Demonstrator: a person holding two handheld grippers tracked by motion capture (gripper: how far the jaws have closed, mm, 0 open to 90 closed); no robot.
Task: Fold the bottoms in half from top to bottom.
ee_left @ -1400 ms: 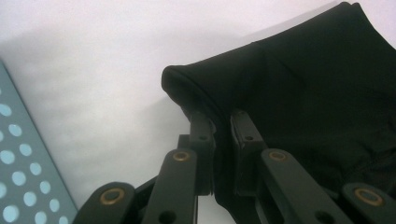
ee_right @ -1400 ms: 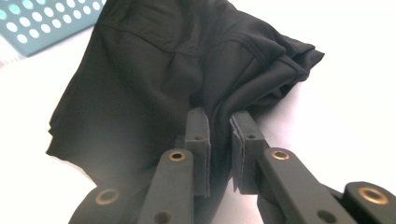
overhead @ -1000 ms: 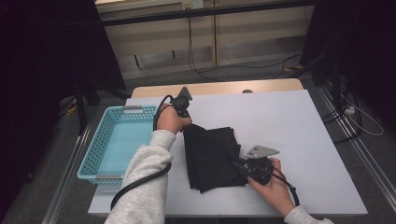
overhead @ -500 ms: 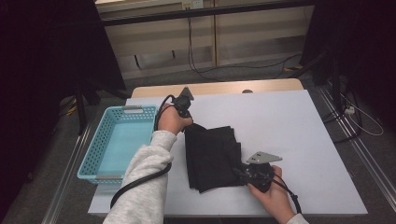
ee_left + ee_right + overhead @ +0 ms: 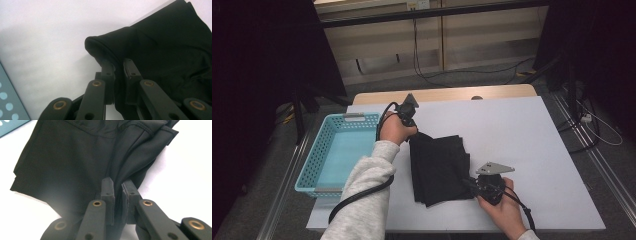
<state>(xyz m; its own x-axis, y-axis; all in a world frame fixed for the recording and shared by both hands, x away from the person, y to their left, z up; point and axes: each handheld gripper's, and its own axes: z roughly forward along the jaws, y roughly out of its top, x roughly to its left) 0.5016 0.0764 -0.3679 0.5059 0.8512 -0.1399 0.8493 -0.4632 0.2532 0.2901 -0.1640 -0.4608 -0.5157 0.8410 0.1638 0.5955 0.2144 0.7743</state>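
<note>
- The cloth point(image 5: 439, 167) — a black, partly folded garment — lies on the table point(image 5: 532, 130), near its front edge, between the two hands
- Left gripper point(image 5: 411, 121) is clamped on the cloth's far corner; in the left gripper view a rolled hem point(image 5: 100, 46) is pinched between the jaws
- Right gripper point(image 5: 469, 184) has just been closing, and in the right gripper view its jaws pinch a bunched fold point(image 5: 125, 173) at the near right edge
- The step looks like a fold or a lift with both corners held; to do it well, raise both hands together and keep the edge between them taut, so the layers do not slide apart
- The right grip seems to take several layers — check that it has the ones wanted before pulling
- The basket point(image 5: 314, 165) stands just left of the cloth, beside the left forearm; if the cloth goes there, the sleeve and the trailing cable point(image 5: 357, 197) lie across the way
- The rest of the table is bare, so a sweep to the right meets nothing
</note>
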